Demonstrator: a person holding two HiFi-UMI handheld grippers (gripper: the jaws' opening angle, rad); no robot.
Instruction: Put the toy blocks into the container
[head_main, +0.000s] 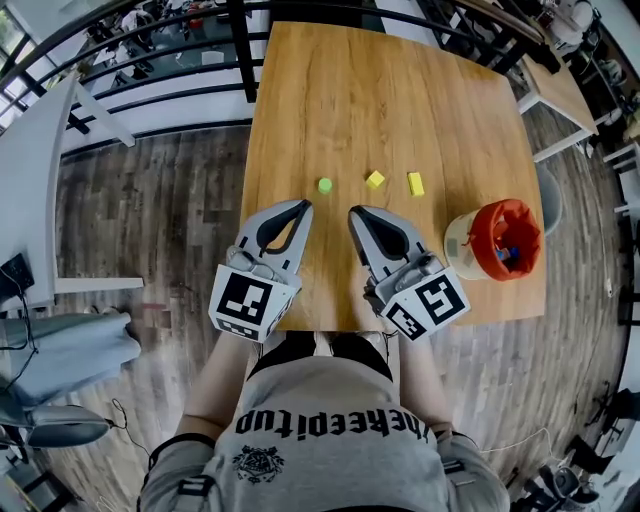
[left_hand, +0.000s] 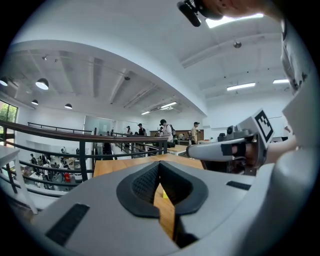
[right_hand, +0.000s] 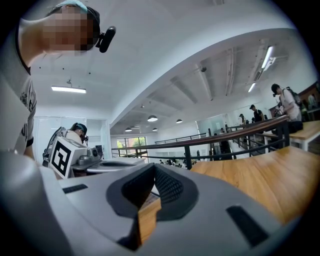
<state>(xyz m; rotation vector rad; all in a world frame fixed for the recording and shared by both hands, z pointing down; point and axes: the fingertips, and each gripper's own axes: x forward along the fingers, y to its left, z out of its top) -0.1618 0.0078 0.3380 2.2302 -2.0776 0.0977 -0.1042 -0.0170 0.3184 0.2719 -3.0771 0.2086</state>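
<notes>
On the wooden table (head_main: 380, 100) lie a green block (head_main: 325, 185), a small yellow block (head_main: 375, 179) and a longer yellow block (head_main: 415, 184) in a row. A cream container with a red rim (head_main: 503, 206) stands at the table's right edge, with blue pieces inside. My left gripper (head_main: 305, 206) is shut and empty, just short of the green block. My right gripper (head_main: 355, 212) is shut and empty too, a little short of the small yellow block. In the left gripper view the jaws (left_hand: 159, 164) meet, with a speck of yellow (left_hand: 164, 195) showing beyond them. The right gripper view shows meeting jaws (right_hand: 153, 166).
A black railing (head_main: 160, 60) runs past the table's far and left sides. A white table (head_main: 25, 190) stands at the left and a wooden one (head_main: 560, 90) at the upper right. My torso is at the table's near edge.
</notes>
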